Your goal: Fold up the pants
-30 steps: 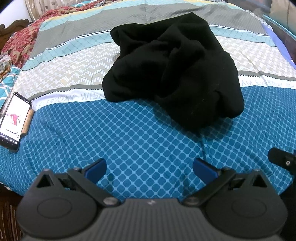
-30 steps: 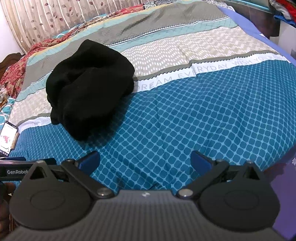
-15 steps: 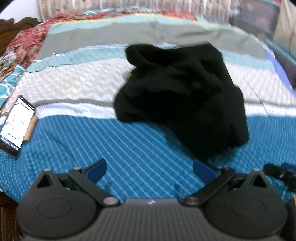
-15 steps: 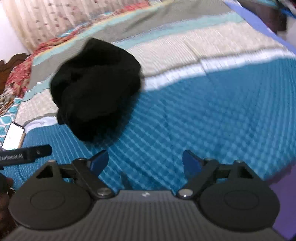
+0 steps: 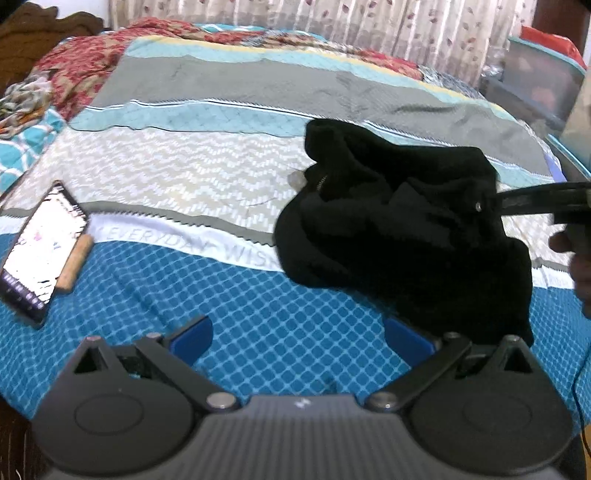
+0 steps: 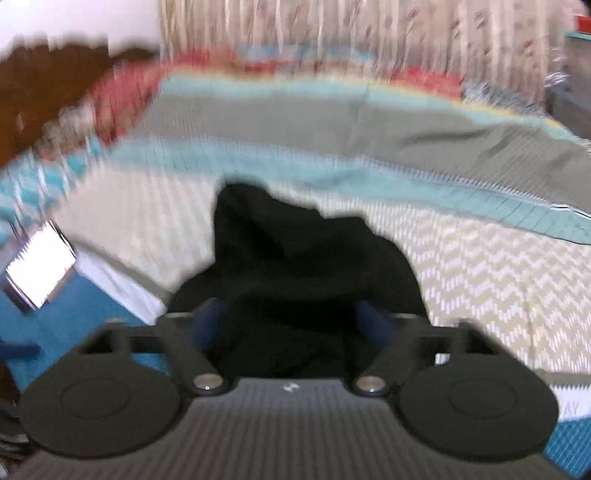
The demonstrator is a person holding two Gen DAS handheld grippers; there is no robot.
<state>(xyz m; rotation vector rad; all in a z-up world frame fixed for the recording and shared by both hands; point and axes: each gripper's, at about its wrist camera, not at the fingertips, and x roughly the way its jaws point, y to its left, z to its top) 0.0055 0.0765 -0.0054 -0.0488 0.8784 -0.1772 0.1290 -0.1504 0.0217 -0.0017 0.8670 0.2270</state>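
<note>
Left gripper (image 5: 295,332) stands wide open and empty above the blue checked band of the bed (image 5: 229,295), its right pad beside the near edge of the pants (image 5: 406,240). Right gripper (image 6: 288,317) is closing with the black pants between its jaws; the blurred view shows the pads apart. The pants lie crumpled mid-bed across the white lettered stripe. A lit phone (image 5: 40,251) lies well left. A curtain (image 5: 369,26) hangs beyond.

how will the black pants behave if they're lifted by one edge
Probably floppy: the black pants lie in a crumpled, creased heap, so a lifted edge would likely drag the rest up unevenly. Probably not slippery either: the fabric looks matte and fuzzy.
</note>
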